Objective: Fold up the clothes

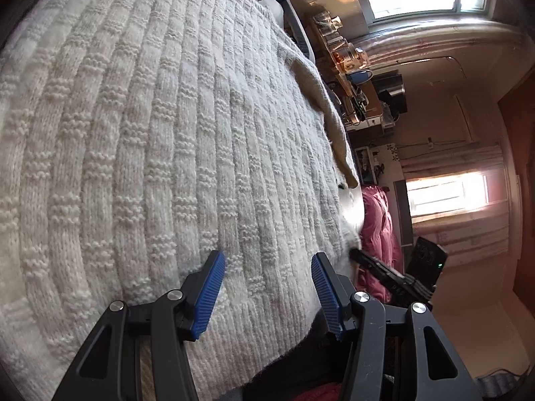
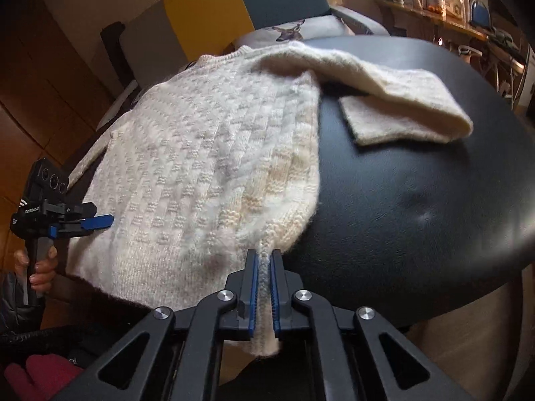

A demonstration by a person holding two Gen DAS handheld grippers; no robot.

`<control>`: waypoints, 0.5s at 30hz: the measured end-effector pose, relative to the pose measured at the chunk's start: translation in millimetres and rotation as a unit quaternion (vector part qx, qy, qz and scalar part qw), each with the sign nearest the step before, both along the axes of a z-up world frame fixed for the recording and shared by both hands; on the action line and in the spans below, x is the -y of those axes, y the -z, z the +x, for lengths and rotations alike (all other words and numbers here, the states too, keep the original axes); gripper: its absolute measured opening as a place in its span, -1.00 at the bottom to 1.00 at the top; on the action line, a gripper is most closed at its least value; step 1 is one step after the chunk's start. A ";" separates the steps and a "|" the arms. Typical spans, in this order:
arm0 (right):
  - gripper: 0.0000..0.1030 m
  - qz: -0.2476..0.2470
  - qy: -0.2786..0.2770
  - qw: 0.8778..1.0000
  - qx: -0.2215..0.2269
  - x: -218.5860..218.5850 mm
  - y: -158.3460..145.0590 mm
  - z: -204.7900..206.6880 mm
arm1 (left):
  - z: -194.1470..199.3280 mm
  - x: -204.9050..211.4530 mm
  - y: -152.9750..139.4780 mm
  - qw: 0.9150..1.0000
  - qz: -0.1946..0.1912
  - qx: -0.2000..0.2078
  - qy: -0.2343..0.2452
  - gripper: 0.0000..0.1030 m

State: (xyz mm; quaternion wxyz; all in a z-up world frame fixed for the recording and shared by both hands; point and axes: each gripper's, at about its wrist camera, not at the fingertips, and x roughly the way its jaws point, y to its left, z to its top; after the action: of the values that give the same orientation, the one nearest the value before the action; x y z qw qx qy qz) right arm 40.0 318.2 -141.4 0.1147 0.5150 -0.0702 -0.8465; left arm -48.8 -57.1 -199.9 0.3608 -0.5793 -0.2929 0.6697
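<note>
Down at the near hem, the right gripper (image 2: 264, 260) had its jaws clenched on a pinched fold of the cream knit sweater (image 2: 200, 167), the fabric running between the blue pads (image 2: 253, 287) and hanging out below them. The left gripper (image 1: 267, 267) stood with jaws spread wide, hovering over the sweater's ribbed front with nothing between its fingers (image 1: 209, 287); whether the tips touched the knit could not be told.

The sweater lay spread on a round black table (image 2: 418, 200), covering its left half, the hem at the near rim. Its right side edge ran straight down the table's middle, leaving the whole right half of the table bare and open. One sleeve (image 2: 384, 100) stretched rightward across the far part of that bare area, doubled back on itself.

Only the right wrist view showed the left gripper from outside (image 2: 80, 224), at the sweater's left edge, held by a hand (image 2: 41, 264). Only the left wrist view showed the right gripper's tip (image 1: 384, 270) beyond the sweater's hem, a pink cloth (image 1: 378, 234) past it, and two bright windows (image 1: 444, 197).
</note>
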 end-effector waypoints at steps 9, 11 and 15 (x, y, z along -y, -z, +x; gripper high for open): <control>-0.97 0.033 0.051 0.998 0.024 -35.3 11.7 5.2 | 0.4 -5.1 2.9 1.000 0.007 0.000 0.019 0.10; -0.79 -0.020 0.053 0.998 0.011 -41.4 0.0 2.9 | -1.4 -5.1 3.9 1.000 0.007 0.005 0.019 0.10; -0.43 -0.111 0.048 0.992 0.020 -43.5 0.2 -8.7 | -1.5 -4.9 4.4 1.000 0.009 0.007 0.016 0.10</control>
State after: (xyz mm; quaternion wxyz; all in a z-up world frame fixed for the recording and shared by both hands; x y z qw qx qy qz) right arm 31.3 361.7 -141.7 0.1292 0.5123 -0.1903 -0.8274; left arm -50.2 -52.2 -204.3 0.3749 -0.5855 -0.2921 0.6567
